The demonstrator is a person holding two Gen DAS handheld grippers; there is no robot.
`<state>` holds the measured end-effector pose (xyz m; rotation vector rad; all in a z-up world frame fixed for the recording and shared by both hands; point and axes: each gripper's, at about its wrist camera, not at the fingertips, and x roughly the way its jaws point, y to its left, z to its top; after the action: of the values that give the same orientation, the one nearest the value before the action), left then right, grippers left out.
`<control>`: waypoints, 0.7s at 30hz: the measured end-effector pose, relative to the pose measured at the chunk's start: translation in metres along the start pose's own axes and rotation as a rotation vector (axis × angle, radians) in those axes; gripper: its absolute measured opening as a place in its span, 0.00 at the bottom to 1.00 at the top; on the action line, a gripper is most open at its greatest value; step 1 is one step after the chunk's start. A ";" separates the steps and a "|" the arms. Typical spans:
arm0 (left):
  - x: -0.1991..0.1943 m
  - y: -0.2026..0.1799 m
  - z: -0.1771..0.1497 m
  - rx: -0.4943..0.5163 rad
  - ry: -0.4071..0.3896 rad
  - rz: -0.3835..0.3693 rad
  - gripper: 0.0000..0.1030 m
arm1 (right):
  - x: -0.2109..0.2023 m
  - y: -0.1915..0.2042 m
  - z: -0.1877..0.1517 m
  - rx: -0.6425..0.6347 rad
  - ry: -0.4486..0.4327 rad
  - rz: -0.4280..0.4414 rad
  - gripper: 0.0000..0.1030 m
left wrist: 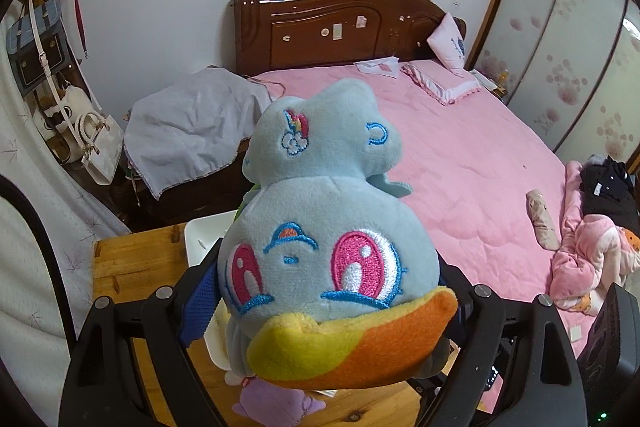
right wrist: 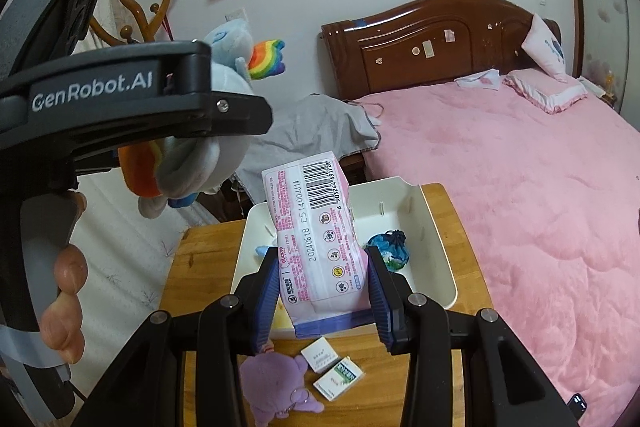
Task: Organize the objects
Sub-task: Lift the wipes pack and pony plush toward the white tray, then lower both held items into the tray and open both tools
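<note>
The left hand-held gripper [right wrist: 176,163] bears "GenRobot.AI" in white on its black body. The pink packet [right wrist: 320,247] carries a barcode numbered 6903244681728, with "20240618 C51400JJ14" printed alongside.

Right hand-held gripper [right wrist: 324,291], lower centre: blue pads pressed on both sides of a pink tissue pack [right wrist: 320,239], barcode up, held tilted above a white bin [right wrist: 432,227] on the wooden bench [right wrist: 460,359]. Blue drawstring pouch [right wrist: 390,249] lies inside the bin. Bottom centre on bench: purple plush [right wrist: 276,387] and two small boxes [right wrist: 332,371]. Left hand-held gripper [right wrist: 224,115], upper left, clamps a light-blue plush pony [right wrist: 228,67] with rainbow tail. Pink bed [right wrist: 520,187] at right.
</note>
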<state>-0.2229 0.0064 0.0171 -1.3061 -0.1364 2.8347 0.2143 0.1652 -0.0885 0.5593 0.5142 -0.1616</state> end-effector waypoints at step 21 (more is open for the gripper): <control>0.073 0.031 0.012 -0.034 0.125 0.048 0.88 | 0.069 -0.024 0.024 0.126 0.070 -0.127 0.40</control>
<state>-0.2791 -0.0215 -0.0332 -1.5083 -0.1547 2.7910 0.2770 0.1314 -0.1172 0.6573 0.6113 -0.2972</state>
